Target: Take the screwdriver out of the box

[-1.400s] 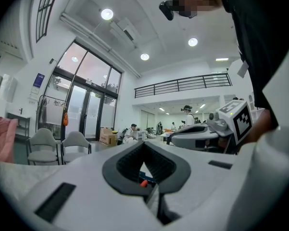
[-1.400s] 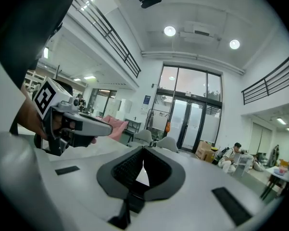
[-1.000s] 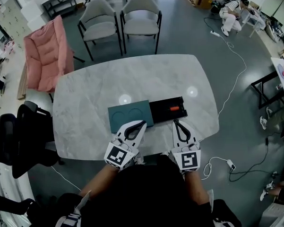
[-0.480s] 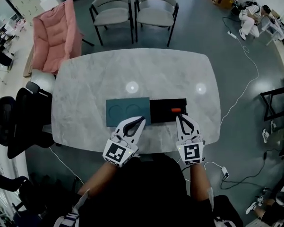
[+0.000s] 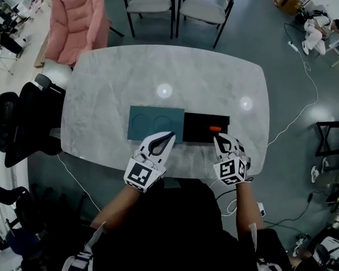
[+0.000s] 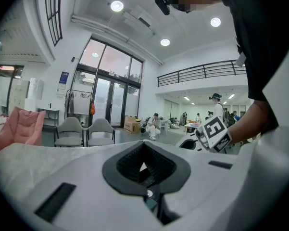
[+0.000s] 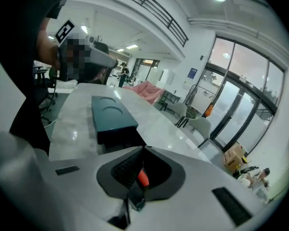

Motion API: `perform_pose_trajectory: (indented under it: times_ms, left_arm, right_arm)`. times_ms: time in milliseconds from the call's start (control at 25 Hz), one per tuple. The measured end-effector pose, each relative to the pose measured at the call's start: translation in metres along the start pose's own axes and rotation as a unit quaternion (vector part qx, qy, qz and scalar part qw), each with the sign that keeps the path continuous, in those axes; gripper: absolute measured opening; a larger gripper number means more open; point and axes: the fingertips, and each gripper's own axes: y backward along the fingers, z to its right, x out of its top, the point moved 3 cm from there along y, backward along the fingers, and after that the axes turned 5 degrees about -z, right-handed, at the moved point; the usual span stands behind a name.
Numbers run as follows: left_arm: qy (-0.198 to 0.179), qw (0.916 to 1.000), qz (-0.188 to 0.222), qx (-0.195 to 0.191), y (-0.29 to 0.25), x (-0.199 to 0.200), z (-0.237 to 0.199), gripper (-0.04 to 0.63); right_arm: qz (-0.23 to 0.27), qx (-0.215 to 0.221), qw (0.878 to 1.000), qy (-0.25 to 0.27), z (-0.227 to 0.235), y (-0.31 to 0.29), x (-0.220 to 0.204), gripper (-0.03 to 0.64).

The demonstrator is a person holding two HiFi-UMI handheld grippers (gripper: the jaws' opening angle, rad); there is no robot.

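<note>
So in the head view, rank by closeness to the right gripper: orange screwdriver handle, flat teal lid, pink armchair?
1. Orange screwdriver handle, just ahead of the right gripper.
2. Flat teal lid, to its left.
3. Pink armchair, far upper left.

Glossy marble-look table (image 5: 130, 78), matt teal box lid (image 5: 155, 124)

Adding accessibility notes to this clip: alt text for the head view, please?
Seen from above, a person holds two shut grippers at the near edge of a marble table: the right gripper pointing at an open black box with an orange-handled screwdriver inside, the left gripper at the teal lid beside the box.
</note>
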Motion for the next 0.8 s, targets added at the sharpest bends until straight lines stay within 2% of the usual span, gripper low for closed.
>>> perform_pose_trajectory:
  times_ms: [200, 280, 400, 640, 720, 800]
  left_arm:
    - [0.007, 0.9998, -0.009, 0.017, 0.003, -0.009, -0.008, 0.005]
    - [0.014, 0.9994, -0.015, 0.029, 0.006, -0.014, -0.011, 0.006]
    - [0.021, 0.9989, -0.015, 0.038, 0.010, -0.021, -0.014, 0.005]
    - [0.032, 0.9976, -0.019, 0.058, 0.016, -0.028, -0.020, 0.005]
    - [0.046, 0.9964, -0.022, 0.068, 0.019, -0.030, -0.023, 0.005]
    - [0.043, 0.9959, -0.021, 0.077, 0.021, -0.030, -0.029, 0.006]
  right_arm:
    - [-0.070, 0.047, 0.996, 0.024, -0.003, -0.029, -0.025, 0.039]
    - [-0.088, 0.065, 0.993, 0.033, -0.004, -0.039, -0.032, 0.111]
    - [-0.110, 0.085, 0.988, 0.068, -0.004, -0.055, -0.041, 0.144]
    - [-0.156, 0.120, 0.967, 0.159, -0.003, -0.080, -0.062, 0.147]
    - [-0.169, 0.134, 0.959, 0.185, -0.004, -0.087, -0.065, 0.147]
    - [-0.184, 0.149, 0.949, 0.206, -0.006, -0.094, -0.068, 0.147]
